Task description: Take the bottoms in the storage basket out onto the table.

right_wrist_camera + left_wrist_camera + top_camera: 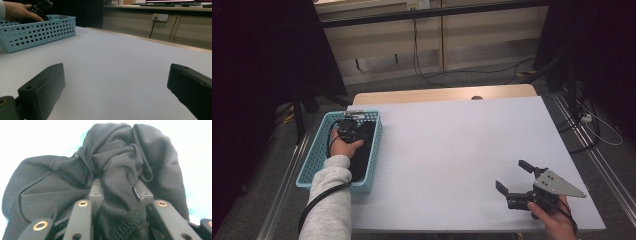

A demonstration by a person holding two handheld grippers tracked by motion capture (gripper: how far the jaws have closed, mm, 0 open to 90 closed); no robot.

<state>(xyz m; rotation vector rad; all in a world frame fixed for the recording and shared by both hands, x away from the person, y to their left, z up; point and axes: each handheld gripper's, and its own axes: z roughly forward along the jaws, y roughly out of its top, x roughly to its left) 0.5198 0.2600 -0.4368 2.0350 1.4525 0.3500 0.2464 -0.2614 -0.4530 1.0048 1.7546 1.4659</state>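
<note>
Black cloth is bunched between the jaws of our left gripper point(117, 195), which pinch a thick twisted fold of it; no earlier state is ours to tell, only that the pads press on the fabric now. In the left gripper view the black garment point(75, 185) looks soft and matte, gathered into a knot of creases at twelve o'clock from the jaws, with a smoother panel and a faint seam spreading toward nine o'clock. That same view washes out everything behind the cloth to a pale glare, with a hint of turquoise at the edges.

From the high view we see what the close view cannot: the left gripper point(348, 129) is down inside a light blue perforated basket point(312, 162) at the table's nine o'clock edge, our left hand point(344, 146) wrapped around it, grey sleeve point(329, 200) trailing toward six o'clock. The garment point(362, 155) lies in the basket as a dark mass, its folds unreadable from there.

Our right gripper point(512, 176) sits well apart, near five o'clock on the white table point(452, 150), jaws spread wide with nothing between them, held by our right hand point(557, 220). The right gripper view adds the basket point(37, 32) side-on at ten o'clock, its hole pattern plain, and bare tabletop point(112, 70) between the two black jaws.
</note>
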